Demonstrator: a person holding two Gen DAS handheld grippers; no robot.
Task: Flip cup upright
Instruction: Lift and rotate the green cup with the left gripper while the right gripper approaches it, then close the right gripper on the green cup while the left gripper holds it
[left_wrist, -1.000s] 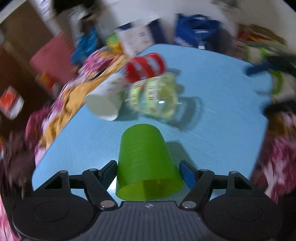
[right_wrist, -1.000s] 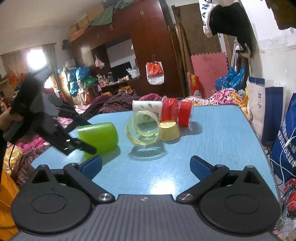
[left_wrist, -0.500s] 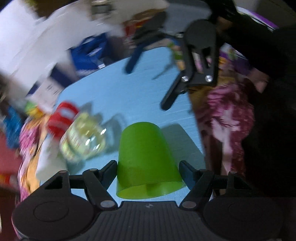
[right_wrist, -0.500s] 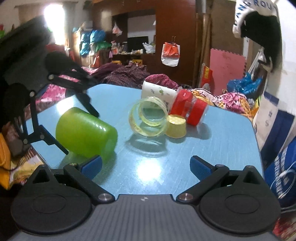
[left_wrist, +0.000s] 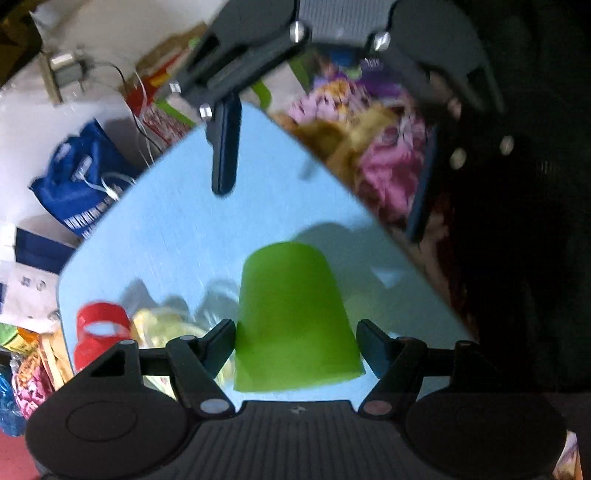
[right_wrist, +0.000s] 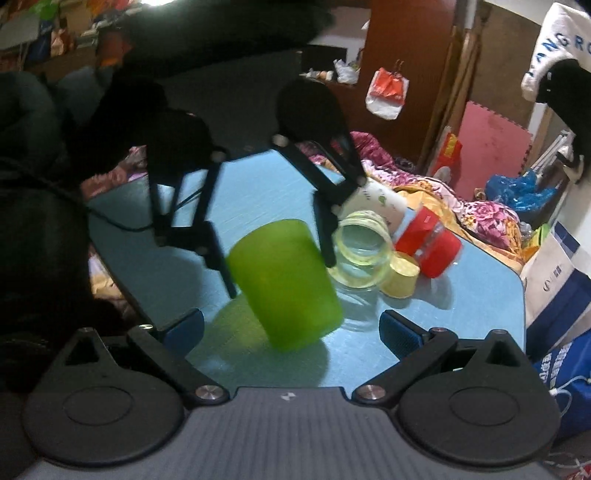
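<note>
The left gripper has its fingers clamped on the sides of the green cup, near its wider, open end. The cup hangs tilted just above the blue counter, closed base toward the right gripper; this looks like the middle of the turn that should bring the mouth up. Gripping the sides leaves the base free to land flat.

The right gripper waits just in front of the cup, its fingers wide apart and holding nothing, apparently kept clear of the swing.

Just behind the cup lie a clear jar, a yellow lid, a red container and a white cup, all on their sides.

The cup's mouth shows in neither view. Motion blur softens the left view, and the left fingers' contact with the cup is hard to make out.
</note>
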